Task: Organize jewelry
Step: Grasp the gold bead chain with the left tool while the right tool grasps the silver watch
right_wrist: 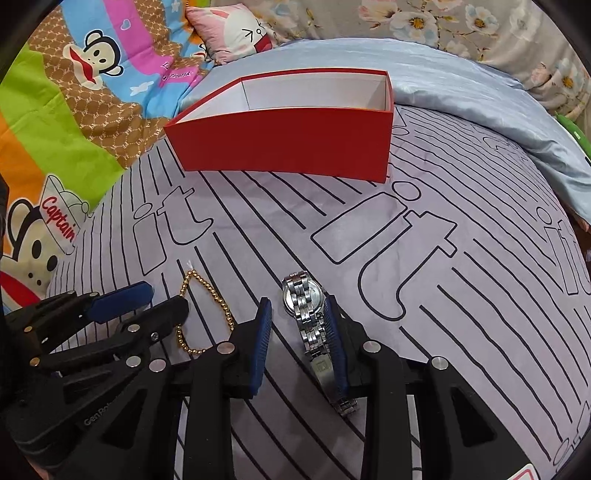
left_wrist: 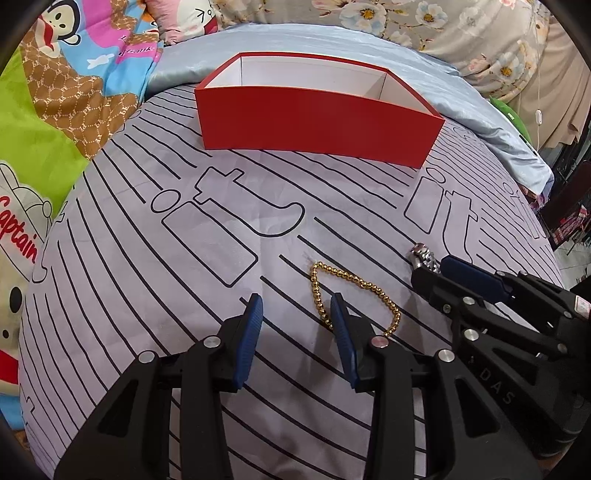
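Observation:
A red open box [left_wrist: 314, 125] with a white inside stands at the far side of the striped grey cloth; it also shows in the right wrist view [right_wrist: 284, 144]. A gold bead bracelet [left_wrist: 354, 284] lies on the cloth; the right finger of my open left gripper [left_wrist: 297, 308] rests over its near left side. The bracelet also shows in the right wrist view [right_wrist: 207, 295]. A silver metal watch [right_wrist: 308, 314] lies between the fingers of my open right gripper [right_wrist: 297, 306], close to the right finger. Its end [left_wrist: 424, 256] shows past the right gripper's tips in the left wrist view.
The grey cloth [left_wrist: 221, 240] with black stripes lies over a bed. A cartoon monkey quilt [left_wrist: 55, 110] lies on the left, and a pale blue sheet [right_wrist: 461, 96] and floral bedding [right_wrist: 480, 29] behind. The bed's right edge drops off [left_wrist: 565, 229].

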A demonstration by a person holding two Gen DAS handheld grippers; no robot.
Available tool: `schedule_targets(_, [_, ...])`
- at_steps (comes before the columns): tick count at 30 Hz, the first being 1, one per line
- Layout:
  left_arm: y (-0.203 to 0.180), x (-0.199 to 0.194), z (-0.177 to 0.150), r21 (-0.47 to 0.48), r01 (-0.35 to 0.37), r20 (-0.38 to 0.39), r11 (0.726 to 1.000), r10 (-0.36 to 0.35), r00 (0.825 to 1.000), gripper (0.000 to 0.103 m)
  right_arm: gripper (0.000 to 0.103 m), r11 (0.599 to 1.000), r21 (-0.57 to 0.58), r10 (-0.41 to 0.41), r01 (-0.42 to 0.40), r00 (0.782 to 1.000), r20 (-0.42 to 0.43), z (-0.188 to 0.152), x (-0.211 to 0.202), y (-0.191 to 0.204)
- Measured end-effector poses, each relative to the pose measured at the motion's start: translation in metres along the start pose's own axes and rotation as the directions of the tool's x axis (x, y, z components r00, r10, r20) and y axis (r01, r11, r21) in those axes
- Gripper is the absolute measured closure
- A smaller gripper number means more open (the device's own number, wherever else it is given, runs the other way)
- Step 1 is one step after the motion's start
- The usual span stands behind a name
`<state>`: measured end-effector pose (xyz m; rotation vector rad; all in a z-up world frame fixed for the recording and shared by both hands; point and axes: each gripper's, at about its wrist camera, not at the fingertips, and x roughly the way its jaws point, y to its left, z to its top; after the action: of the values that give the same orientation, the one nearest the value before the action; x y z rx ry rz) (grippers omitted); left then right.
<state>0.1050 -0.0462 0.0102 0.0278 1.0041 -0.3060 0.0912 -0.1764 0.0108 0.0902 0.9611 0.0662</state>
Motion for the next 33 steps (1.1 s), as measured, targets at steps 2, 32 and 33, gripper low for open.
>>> schedule_targets(2, [0.0,0.0,0.0,-0.003,0.003,0.0,1.0,-0.003,1.0,0.067,0.084,1.0,0.004,-0.003,0.003,1.0,0.001,-0.001,0.0,-0.001])
schedule_targets(32, [0.007,-0.002,0.005,-0.029,0.069,0.041,0.997,-0.067,0.997,0.1,0.094,0.991,0.118,0.067,-0.069,0.997,0.028,-0.024,-0.037,-0.012])
schedule_targets(33, [0.007,-0.005,0.006,-0.03,0.072,0.045,0.997,-0.071,0.996,0.1,0.094,0.991,0.116,0.069,-0.072,0.997,0.032,-0.023,-0.039,-0.011])
